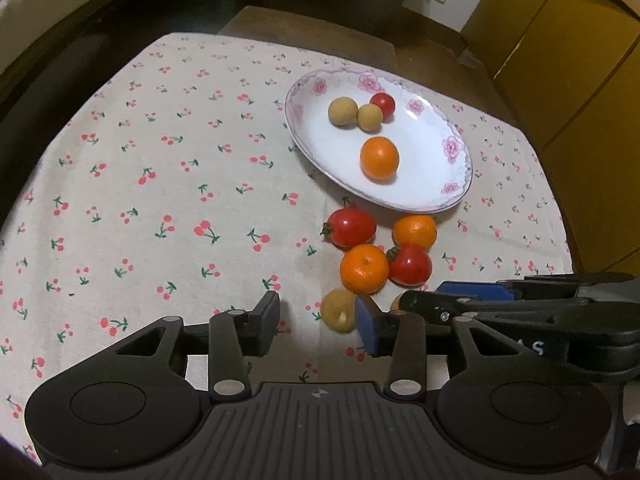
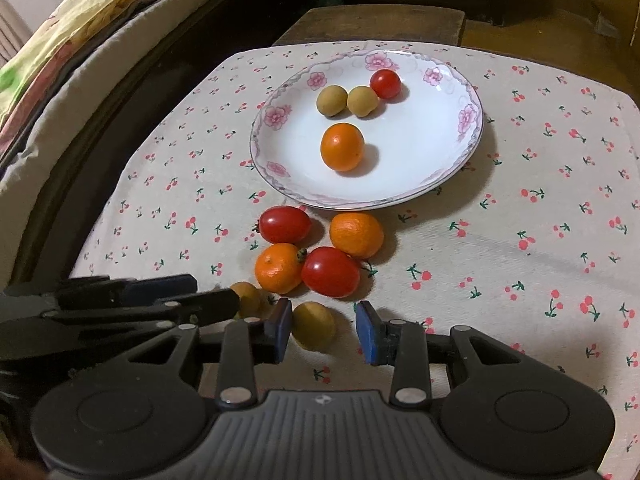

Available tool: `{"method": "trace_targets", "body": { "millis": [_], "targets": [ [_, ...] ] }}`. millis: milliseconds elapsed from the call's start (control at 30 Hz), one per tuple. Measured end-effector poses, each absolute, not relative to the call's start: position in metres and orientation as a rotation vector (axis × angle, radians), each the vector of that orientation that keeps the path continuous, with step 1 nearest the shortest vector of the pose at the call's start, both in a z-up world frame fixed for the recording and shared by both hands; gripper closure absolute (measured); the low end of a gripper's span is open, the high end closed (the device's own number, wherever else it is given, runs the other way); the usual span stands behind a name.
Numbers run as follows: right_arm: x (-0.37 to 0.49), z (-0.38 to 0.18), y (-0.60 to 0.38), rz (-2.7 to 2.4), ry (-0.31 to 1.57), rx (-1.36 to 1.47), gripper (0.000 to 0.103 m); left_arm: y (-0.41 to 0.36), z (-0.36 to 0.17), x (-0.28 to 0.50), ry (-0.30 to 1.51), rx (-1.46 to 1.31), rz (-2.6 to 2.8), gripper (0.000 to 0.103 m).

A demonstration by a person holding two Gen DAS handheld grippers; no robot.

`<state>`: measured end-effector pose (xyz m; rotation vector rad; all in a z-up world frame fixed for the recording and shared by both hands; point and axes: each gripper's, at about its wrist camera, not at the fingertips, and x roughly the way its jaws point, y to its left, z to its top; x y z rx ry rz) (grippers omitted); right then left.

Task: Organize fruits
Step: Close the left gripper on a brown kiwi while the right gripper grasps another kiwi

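A flowered white plate (image 1: 452, 148) (image 2: 276, 116) holds an orange (image 1: 379, 158), two longans and a small tomato (image 1: 383, 105). In front of it on the cherry-print cloth lie two tomatoes (image 2: 285, 225) (image 2: 330, 271) and two oranges (image 2: 356, 234) (image 2: 279, 268). My right gripper (image 2: 325, 330) is open; a longan (image 2: 313, 325) lies at its tips, beside the left pad and apart from the right one. My left gripper (image 1: 318, 322) is open with nothing between its pads. Another longan (image 1: 338, 310) lies just ahead of its right finger.
The cloth-covered table (image 1: 160, 160) drops off at the left and far edges. A wooden stool (image 2: 380, 24) stands beyond it, yellow cabinets (image 1: 560, 40) at the right. A padded edge with colourful bedding (image 2: 80, 20) runs along the left. The two grippers sit side by side, nearly touching.
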<state>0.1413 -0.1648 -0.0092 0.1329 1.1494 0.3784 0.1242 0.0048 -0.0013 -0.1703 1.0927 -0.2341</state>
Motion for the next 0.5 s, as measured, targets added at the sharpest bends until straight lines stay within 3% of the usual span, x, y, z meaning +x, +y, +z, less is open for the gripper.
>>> {"method": "trace_targets", "body": {
  "millis": [233, 333, 500],
  "targets": [
    [0.138, -0.016, -0.152, 0.39, 1.162, 0.067, 0.067, 0.011, 0.002, 0.125, 1.084, -0.174, -0.218, 0.049],
    [0.137, -0.018, -0.15, 0.391, 1.154, 0.041, 0.074, 0.008, 0.001, 0.123, 1.089, -0.165, -0.229, 0.049],
    [0.135, -0.008, -0.16, 0.376, 1.12, 0.048, 0.074, 0.001, 0.0, 0.123, 1.098, -0.163, -0.252, 0.047]
  ]
}}
